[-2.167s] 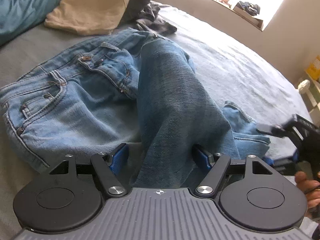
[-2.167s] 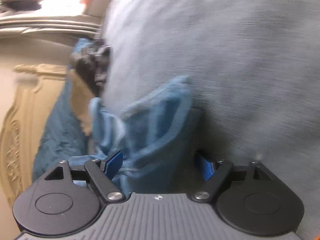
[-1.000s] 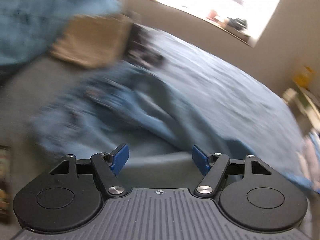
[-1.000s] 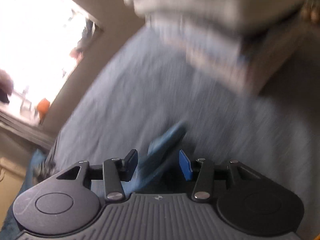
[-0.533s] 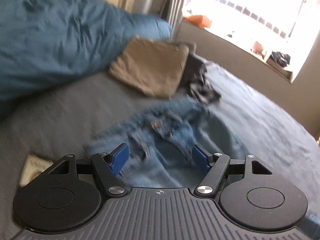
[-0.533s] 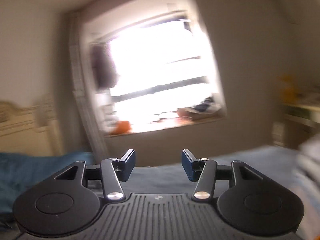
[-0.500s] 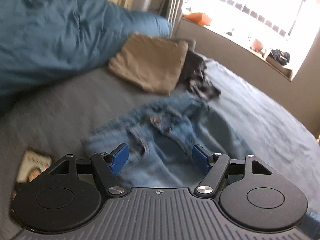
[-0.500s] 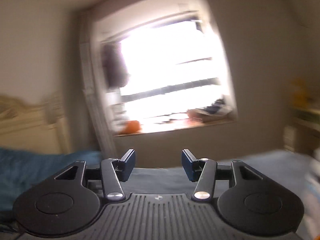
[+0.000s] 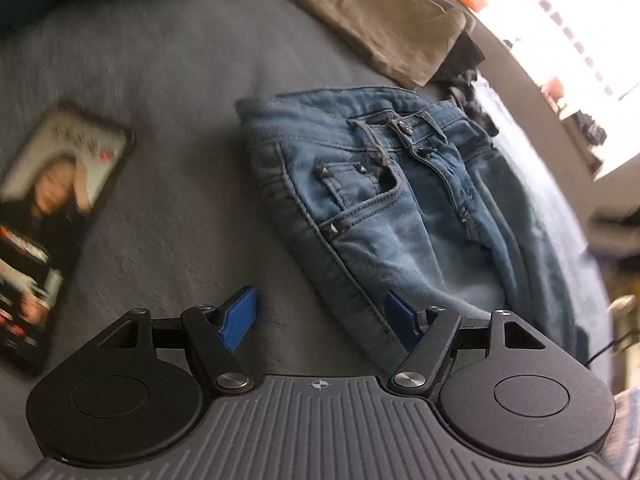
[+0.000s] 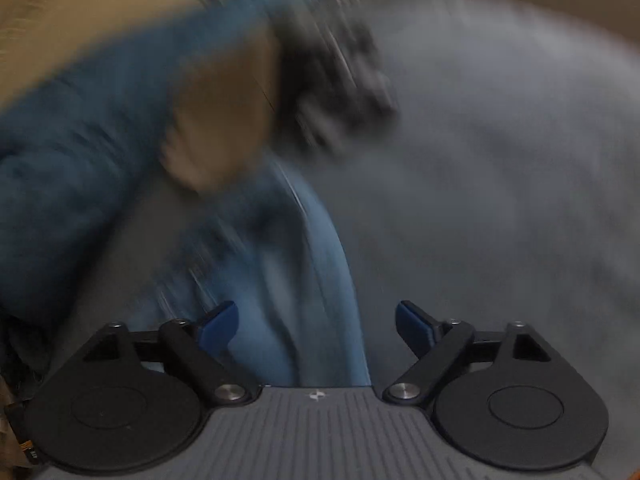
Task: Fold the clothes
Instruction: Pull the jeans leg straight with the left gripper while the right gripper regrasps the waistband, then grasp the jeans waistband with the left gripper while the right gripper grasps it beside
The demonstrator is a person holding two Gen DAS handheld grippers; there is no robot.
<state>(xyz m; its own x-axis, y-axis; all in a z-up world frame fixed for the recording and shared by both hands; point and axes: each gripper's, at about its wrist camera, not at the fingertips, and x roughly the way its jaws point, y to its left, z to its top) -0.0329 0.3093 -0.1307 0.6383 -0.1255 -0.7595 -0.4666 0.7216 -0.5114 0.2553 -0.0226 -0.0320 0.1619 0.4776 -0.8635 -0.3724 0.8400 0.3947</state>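
Observation:
Blue jeans (image 9: 400, 208) lie on the grey bed (image 9: 160, 80), waistband away from me and front pocket up. My left gripper (image 9: 320, 316) hangs low over their near side seam. It is open, and the seam runs between the jaws close to the right finger (image 9: 400, 320), with no pad pressing on it. The right wrist view is heavily blurred. My right gripper (image 10: 316, 324) points down at the jeans (image 10: 280, 300) with its jaws opening wide. Denim shows below the gap, but neither finger grips it.
A folded tan garment (image 9: 384, 20) and dark crumpled clothes (image 9: 464, 76) lie beyond the jeans. A magazine (image 9: 48, 208) lies on the bed at left. A blue duvet (image 10: 60, 180) is heaped at the left, and a bright window (image 9: 560, 20) is at the far right.
My left gripper sank towards the jeans' waist and rolled. My right gripper swung from facing the window down to the bed, and its jaws spread wider.

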